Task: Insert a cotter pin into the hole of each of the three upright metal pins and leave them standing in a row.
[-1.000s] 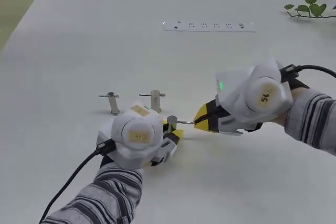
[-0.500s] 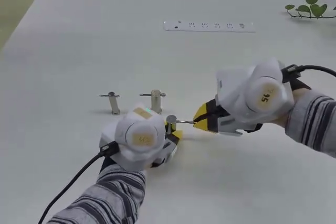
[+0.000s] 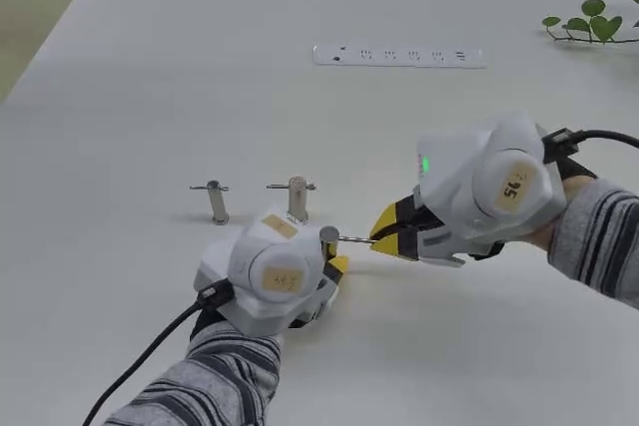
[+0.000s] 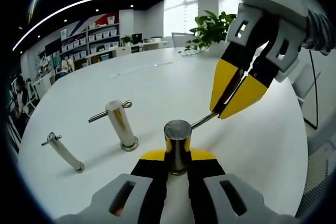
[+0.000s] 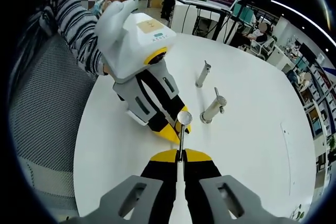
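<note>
Three upright metal pins stand on the white table (image 3: 150, 67). The left pin (image 3: 218, 202) and middle pin (image 3: 297, 199) each carry a cotter pin through the top. My left gripper (image 3: 329, 254) is shut on the third pin (image 3: 328, 235), seen close up in the left gripper view (image 4: 177, 145). My right gripper (image 3: 387, 231) is shut on a cotter pin (image 3: 353, 238), whose tip meets the third pin's head from the right. In the right gripper view the cotter pin (image 5: 180, 141) runs from the jaws up to the third pin (image 5: 184, 117).
A white power strip (image 3: 399, 53) lies at the far side of the table. Green plant leaves (image 3: 589, 15) reach in at the top right. A black cable (image 3: 150, 341) trails from the left gripper. An office with shelves and desks lies beyond.
The head camera shifted slightly downward. Both grippers hold about the same places, the cotter pin still against the third pin.
</note>
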Motion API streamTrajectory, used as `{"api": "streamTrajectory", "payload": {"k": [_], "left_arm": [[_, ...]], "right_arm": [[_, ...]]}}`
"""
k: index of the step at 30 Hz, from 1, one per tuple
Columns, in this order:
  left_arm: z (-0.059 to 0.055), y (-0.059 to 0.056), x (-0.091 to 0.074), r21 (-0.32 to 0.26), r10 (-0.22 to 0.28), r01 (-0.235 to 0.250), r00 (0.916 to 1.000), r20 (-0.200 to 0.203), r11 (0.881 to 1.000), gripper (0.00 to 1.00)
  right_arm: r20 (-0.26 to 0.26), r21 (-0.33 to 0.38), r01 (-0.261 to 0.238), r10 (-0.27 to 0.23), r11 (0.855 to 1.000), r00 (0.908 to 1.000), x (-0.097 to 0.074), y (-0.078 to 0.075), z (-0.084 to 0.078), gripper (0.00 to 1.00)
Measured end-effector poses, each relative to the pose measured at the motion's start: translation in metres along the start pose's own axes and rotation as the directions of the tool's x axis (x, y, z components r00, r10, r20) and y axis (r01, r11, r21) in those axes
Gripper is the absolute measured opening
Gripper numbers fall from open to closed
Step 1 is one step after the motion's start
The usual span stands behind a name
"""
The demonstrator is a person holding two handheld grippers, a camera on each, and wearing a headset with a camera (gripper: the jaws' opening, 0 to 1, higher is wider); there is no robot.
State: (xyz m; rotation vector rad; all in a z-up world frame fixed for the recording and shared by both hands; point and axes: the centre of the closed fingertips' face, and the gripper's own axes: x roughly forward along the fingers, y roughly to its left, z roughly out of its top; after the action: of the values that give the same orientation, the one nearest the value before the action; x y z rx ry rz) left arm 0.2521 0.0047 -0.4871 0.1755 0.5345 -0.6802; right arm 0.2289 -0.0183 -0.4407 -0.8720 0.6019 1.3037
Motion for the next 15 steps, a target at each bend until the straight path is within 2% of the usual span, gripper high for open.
{"api": "streamTrajectory", "payload": {"k": [5, 13, 15], "left_arm": [[0.0, 0.0, 0.0, 0.006, 0.002, -0.002, 1.0, 0.0, 1.0, 0.1], [-0.001, 0.0, 0.0, -0.001, 0.009, -0.009, 1.0, 0.001, 1.0, 0.1], [-0.001, 0.0, 0.001, -0.004, 0.014, -0.014, 0.9999, 0.0, 1.0, 0.1]], "right_arm": [[0.033, 0.055, -0.008, 0.006, 0.998, 0.9994, 0.002, 0.0, -0.001, 0.0], [0.019, 0.028, 0.001, -0.002, 1.0, 0.9998, 0.009, 0.001, 0.002, 0.0], [0.006, -0.003, 0.009, -0.009, 1.0, 0.9999, 0.011, -0.001, -0.001, 0.0]]}}
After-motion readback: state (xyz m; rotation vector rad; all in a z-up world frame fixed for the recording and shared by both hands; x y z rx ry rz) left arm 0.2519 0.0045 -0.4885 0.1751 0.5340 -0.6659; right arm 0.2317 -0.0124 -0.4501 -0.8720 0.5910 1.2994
